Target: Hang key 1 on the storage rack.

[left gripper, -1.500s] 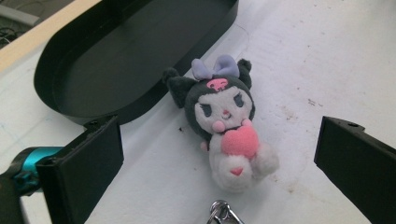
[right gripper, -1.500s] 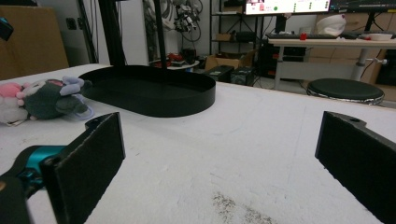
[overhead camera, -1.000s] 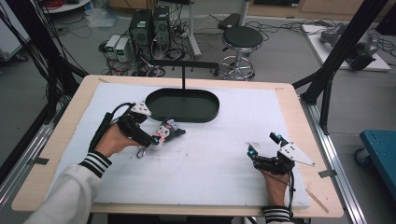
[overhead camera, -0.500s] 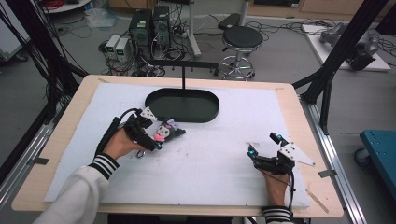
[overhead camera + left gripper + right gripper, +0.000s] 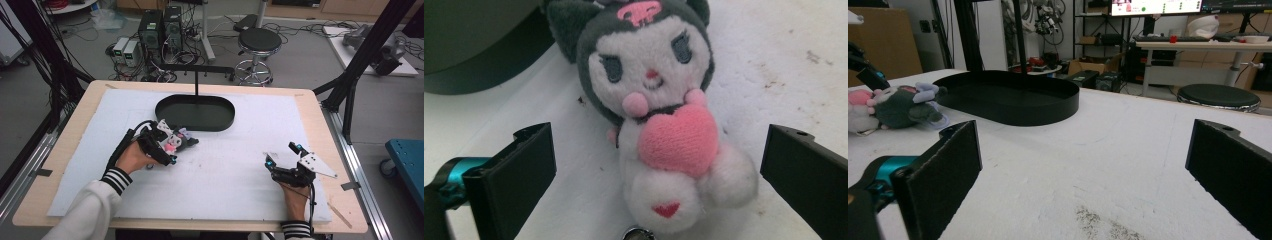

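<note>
Plush toy framed between our left jaws
Our left gripper stands released around the plush toy, which lies on the white mat beside the black tray; our right gripper rests released, well apart.

The plush toy lies on the table between my left gripper's jaws, the tray beyond.

The plush toy has its ear tips cut off at the frame top
</note>
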### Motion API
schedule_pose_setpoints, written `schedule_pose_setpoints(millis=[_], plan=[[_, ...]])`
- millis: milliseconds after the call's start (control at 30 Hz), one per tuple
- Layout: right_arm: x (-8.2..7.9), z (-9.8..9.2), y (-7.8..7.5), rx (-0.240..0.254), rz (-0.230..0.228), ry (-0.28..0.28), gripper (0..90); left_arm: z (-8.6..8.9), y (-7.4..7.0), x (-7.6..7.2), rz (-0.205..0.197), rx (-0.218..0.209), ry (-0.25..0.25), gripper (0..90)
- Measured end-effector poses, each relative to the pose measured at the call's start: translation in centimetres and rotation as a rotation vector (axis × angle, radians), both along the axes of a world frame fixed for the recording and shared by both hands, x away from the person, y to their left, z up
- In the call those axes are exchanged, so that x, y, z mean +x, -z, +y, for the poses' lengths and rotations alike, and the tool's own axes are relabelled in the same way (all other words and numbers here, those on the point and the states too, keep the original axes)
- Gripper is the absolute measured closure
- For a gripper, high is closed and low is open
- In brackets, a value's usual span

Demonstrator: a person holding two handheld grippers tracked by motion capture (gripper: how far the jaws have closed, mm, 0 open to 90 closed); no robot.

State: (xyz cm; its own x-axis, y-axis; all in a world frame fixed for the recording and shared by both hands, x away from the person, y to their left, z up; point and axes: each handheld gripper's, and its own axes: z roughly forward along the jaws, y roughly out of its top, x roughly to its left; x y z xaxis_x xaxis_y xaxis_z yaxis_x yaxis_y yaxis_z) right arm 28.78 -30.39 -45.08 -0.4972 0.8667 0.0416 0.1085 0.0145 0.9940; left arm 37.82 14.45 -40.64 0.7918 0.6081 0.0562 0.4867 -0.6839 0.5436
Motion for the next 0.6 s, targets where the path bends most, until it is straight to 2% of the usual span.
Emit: schedule_pose_setpoints(millis=[100, 167, 300, 433, 600], plan=[[0.00, 0.01, 0.00, 0.000, 0.000, 0.002, 0.7, -0.19, 0.25, 0.03, 0.020, 0.009, 0.001, 1.8], [0.00, 0.01, 0.00, 0.001, 0.000, 0.000, 0.7, -0.29, 0.24, -0.01, 0.016, 0.016, 0.005, 2.1], [0.00, 0.01, 0.00, 0.001, 0.001, 0.002, 0.7, -0.34, 0.23, -0.05, 0.020, 0.017, 0.011, 9.1], [0.04, -0.04, 0.00, -0.001, -0.003, 0.001, 0.7, -0.35, 0.23, -0.06, 0.022, 0.020, 0.008, 10.0], [0.03, -0.03, 0.00, -0.001, -0.003, 0.001, 0.7, -0.47, 0.38, -0.06, 0.032, 0.015, 0.005, 17.1]])
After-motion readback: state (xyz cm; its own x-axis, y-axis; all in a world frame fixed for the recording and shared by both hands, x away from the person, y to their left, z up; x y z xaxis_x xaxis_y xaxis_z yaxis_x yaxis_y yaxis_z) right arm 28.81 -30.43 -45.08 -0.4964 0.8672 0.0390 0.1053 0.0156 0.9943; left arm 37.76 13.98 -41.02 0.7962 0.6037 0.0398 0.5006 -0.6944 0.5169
